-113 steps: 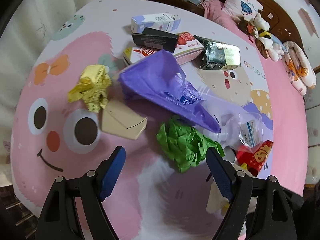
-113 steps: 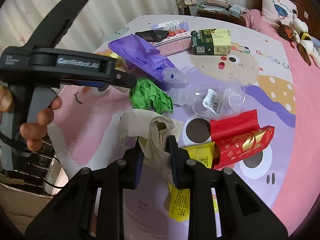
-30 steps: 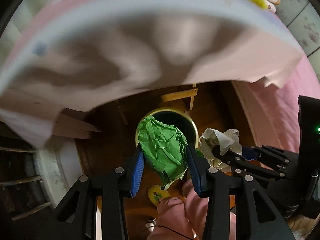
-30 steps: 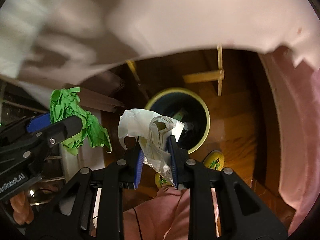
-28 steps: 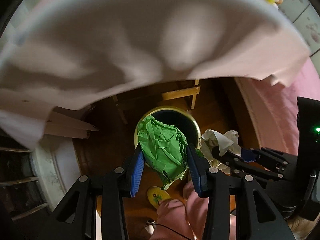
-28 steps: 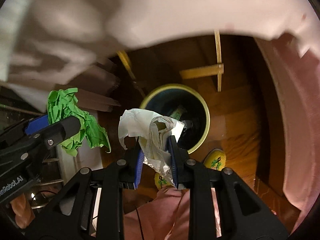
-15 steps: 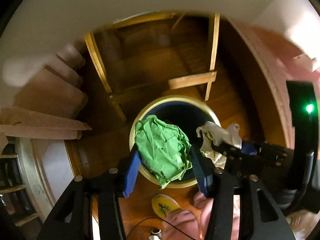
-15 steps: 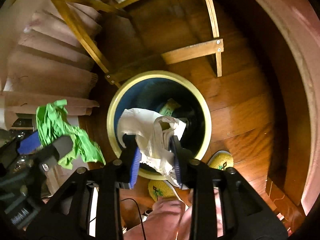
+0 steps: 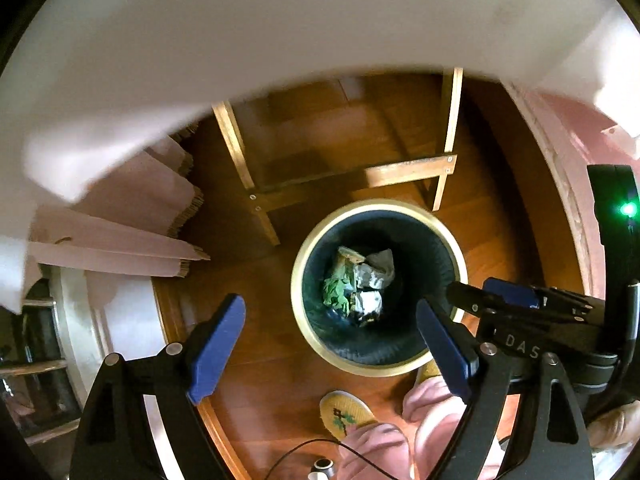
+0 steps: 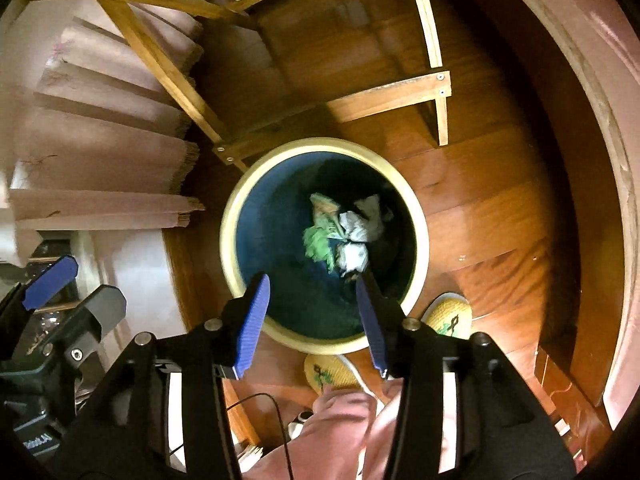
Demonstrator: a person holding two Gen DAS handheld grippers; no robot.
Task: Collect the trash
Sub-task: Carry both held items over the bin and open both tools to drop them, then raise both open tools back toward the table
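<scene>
Green crumpled paper (image 9: 335, 290) and white crumpled paper (image 9: 374, 276) lie inside the bin (image 9: 304, 264). Left gripper (image 9: 336, 346) and right gripper (image 10: 310, 316) hover above it, jaws spread, empty; half a second earlier each clamped its wad. Best practice: lift straight clear of the rim before returning for more.

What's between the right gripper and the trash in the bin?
Nothing. In the right wrist view, the open right gripper hangs above the bin, with only empty air down to the trash.
</scene>
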